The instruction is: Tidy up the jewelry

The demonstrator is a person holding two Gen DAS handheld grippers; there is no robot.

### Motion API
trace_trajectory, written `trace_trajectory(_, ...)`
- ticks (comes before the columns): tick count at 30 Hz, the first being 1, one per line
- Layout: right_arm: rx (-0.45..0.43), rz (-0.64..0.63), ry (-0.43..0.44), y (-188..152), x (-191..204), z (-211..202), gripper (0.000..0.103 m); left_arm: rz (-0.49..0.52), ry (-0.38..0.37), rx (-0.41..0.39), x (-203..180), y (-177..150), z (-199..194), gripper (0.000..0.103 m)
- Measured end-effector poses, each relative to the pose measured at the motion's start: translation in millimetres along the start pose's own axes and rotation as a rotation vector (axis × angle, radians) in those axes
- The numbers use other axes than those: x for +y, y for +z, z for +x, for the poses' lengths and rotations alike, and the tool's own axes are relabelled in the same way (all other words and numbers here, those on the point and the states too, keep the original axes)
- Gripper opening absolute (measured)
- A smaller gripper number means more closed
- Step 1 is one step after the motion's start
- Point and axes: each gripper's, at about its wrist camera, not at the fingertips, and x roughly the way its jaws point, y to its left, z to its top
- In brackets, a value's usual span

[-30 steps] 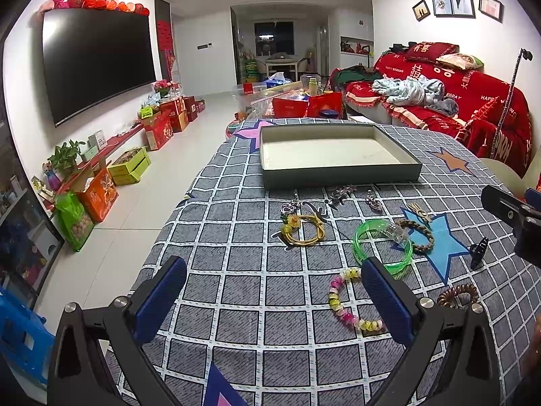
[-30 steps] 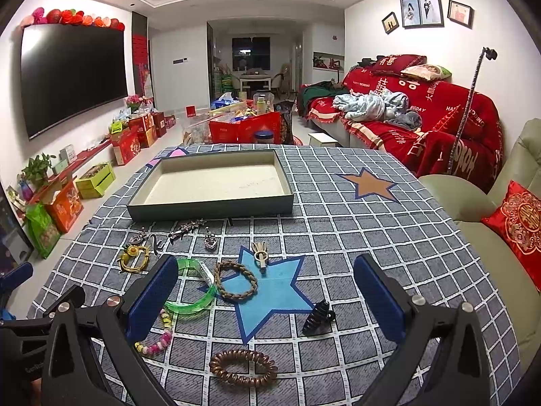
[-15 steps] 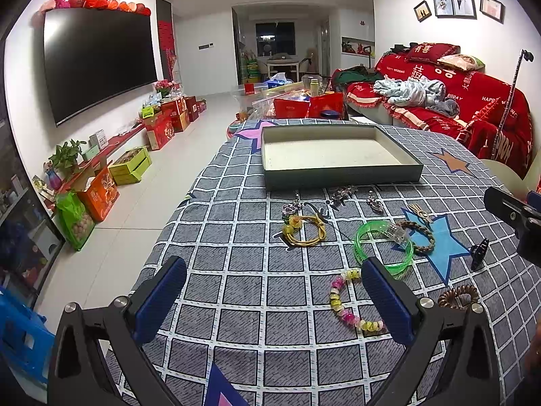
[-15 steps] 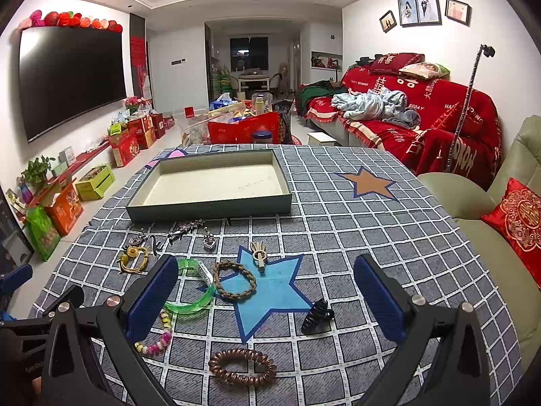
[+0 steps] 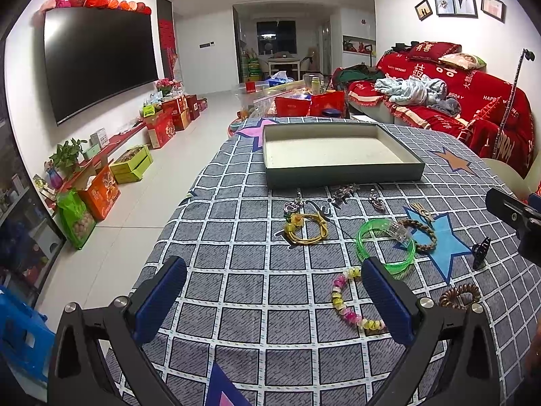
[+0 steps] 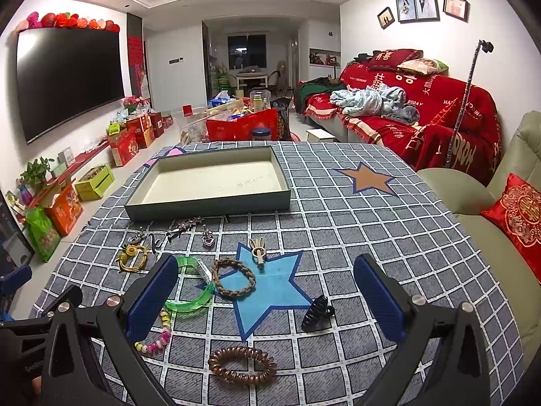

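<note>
Left wrist: "HAPPY WEDDING" sofa cover (image 5: 473,101)

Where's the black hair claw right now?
In the right wrist view the black hair claw lies on the tablecloth at the blue star's lower right point, just beyond the brown coil hair tie.

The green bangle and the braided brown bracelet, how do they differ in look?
The green bangle is clear, glossy plastic with a transparent clasp; the braided brown bracelet is dull woven cord. The bangle is the wider ring, and the bracelet lies partly on the blue star, while the bangle lies mostly on the grid pattern. Both lie flat on the cloth, touching each other.
</note>
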Motion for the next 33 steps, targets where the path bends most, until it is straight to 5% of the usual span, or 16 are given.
trace_trajectory(25, 0.03, 0.045, 0.009, -1.0, -15.0, 4.3, 0.103, 0.01, -0.017, 0.074, 5.9, 3.5, 13.6, 0.103)
trace_trajectory(33, 0.176, 0.058, -0.066, -18.2, -44.9, 23.7, 0.103, 0.005, -0.066, 0.19, 21.1, 6.4, 40.8, 0.103)
